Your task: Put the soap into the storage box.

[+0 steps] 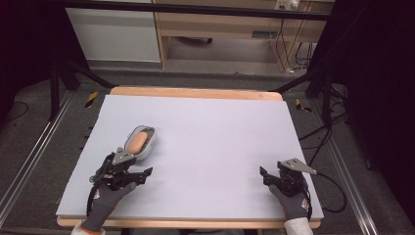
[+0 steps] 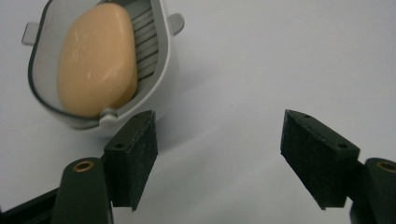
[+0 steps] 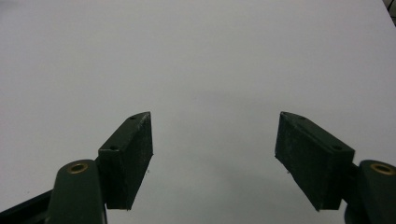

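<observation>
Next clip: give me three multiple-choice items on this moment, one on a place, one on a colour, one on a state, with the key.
1. Where does the soap dish sit?
A. just ahead of the left gripper
B. beside the right gripper
C. at the table's far edge

2. What colour is the soap?
A. green
B. peach-orange
C. blue

3. How do the left gripper's jaws stand?
A. shut on the soap
B. shut on the dish's rim
C. open, holding nothing

Key: 1 A, the high view shows the dish right ahead of that gripper. 2 B, plain in the left gripper view. 3 C, bare table shows between the jaws.
</observation>
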The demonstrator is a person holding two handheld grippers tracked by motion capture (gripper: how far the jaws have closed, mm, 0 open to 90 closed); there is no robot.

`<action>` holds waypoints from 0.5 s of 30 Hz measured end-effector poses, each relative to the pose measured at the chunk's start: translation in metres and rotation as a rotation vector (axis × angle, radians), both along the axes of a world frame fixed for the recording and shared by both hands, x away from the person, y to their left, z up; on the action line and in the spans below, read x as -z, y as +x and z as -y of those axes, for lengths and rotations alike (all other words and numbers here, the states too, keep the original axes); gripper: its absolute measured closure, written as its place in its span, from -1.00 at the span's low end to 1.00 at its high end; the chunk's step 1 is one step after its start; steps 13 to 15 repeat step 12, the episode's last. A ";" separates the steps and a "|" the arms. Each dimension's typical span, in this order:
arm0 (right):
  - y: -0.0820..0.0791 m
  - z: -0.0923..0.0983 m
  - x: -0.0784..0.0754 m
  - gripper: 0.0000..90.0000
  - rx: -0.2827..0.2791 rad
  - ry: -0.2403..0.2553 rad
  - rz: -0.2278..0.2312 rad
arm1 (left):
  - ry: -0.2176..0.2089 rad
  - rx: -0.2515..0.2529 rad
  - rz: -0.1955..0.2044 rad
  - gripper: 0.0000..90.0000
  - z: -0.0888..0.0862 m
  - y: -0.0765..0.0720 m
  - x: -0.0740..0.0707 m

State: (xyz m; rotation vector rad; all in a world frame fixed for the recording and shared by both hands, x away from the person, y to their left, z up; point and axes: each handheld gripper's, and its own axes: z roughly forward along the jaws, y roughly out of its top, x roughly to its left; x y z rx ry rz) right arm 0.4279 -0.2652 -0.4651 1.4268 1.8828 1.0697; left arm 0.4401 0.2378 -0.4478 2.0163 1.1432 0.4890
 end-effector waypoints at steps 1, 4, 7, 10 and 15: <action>0.000 0.001 0.001 -0.39 0.001 0.001 -0.007 | 0.002 -0.008 -0.010 -0.41 -0.006 -0.003 0.004; -0.001 0.002 0.001 -0.39 0.007 0.007 -0.015 | 0.011 -0.028 -0.015 -0.41 -0.014 -0.005 0.008; -0.001 0.005 0.003 -0.39 0.012 -0.003 -0.018 | 0.005 -0.069 -0.020 -0.43 -0.029 -0.007 0.011; -0.002 0.007 0.005 -0.40 0.018 -0.008 -0.030 | 0.006 -0.095 -0.024 -0.43 -0.039 -0.009 0.013; -0.002 0.008 0.006 -0.40 0.021 -0.010 -0.036 | 0.006 -0.105 -0.021 -0.43 -0.041 -0.009 0.014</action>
